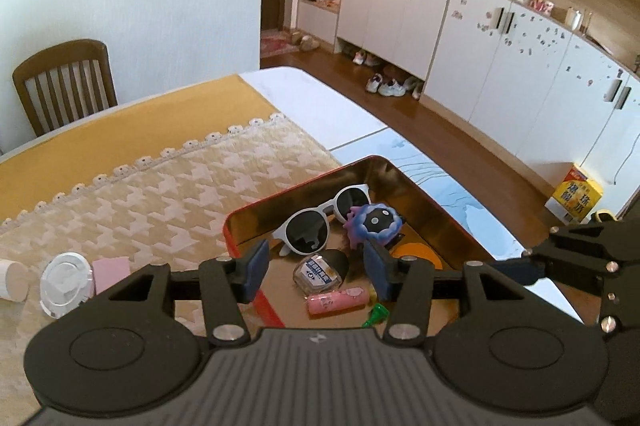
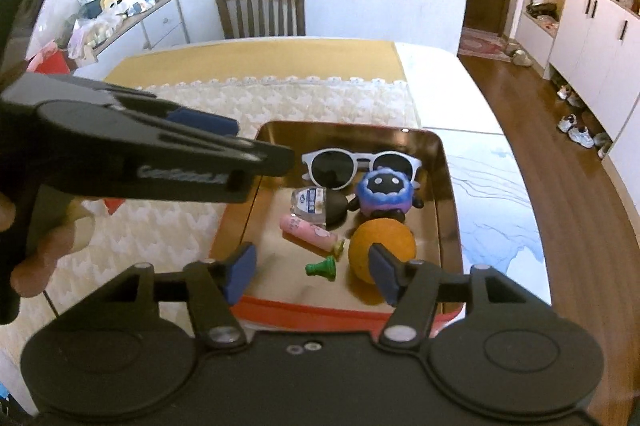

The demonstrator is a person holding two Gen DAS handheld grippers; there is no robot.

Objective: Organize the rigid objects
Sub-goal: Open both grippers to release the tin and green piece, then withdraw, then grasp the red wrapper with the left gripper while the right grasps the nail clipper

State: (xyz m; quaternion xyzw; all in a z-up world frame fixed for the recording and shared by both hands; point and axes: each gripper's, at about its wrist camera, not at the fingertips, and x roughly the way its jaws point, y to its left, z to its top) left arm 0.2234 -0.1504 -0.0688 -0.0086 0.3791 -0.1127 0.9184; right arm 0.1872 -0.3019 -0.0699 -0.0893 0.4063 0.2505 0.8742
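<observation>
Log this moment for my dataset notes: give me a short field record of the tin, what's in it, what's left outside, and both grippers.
container: red tin, gold inside, on the table
inside: white sunglasses, blue plush toy, small bottle, pink tube, orange, green piece
outside: white lid, pink card, on the cloth left of the tin
left gripper: open, empty, above the tin
right gripper: open, empty, at the tin's near edge
</observation>
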